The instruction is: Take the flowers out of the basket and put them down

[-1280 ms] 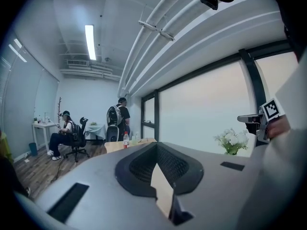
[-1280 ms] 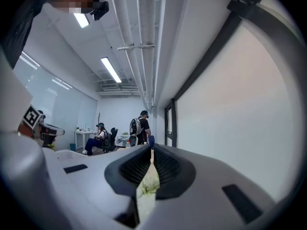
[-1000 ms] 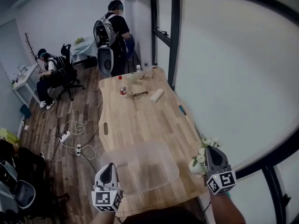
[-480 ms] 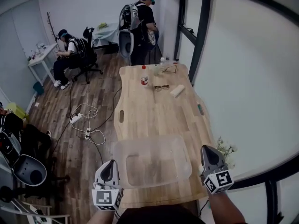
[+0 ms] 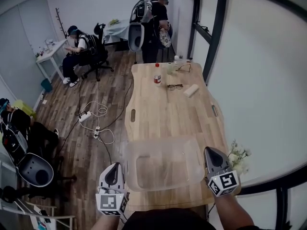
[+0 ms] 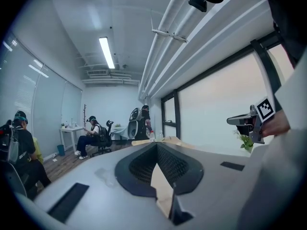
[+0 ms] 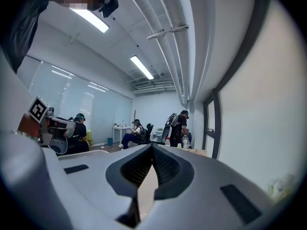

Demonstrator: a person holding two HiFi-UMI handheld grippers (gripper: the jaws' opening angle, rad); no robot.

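Note:
A small bunch of white flowers (image 5: 238, 156) with green leaves stands at the table's right edge, just right of my right gripper (image 5: 211, 152). That gripper is shut and holds nothing. A translucent plastic basket (image 5: 128, 164) sits on the near end of the wooden table (image 5: 163, 119) between both grippers; I see nothing in it. My left gripper (image 5: 112, 171) hovers off the table's left edge, shut and empty. In the left gripper view the left gripper (image 6: 156, 145) points along the table, with the flowers (image 6: 245, 141) under the right gripper (image 6: 244, 121). The right gripper (image 7: 152, 147) also points along the table.
At the far end of the table are a red-capped bottle (image 5: 157, 79), glasses (image 5: 175, 86), a white roll (image 5: 191, 90) and a green pen (image 5: 214, 110). A dark window frame (image 5: 213, 28) runs along the right. People sit and stand beyond; cables (image 5: 98, 128) lie on the floor.
The view has swung so the table sits more centrally. The right gripper, which was over the flowers, now stands to their left. The left gripper has barely moved.

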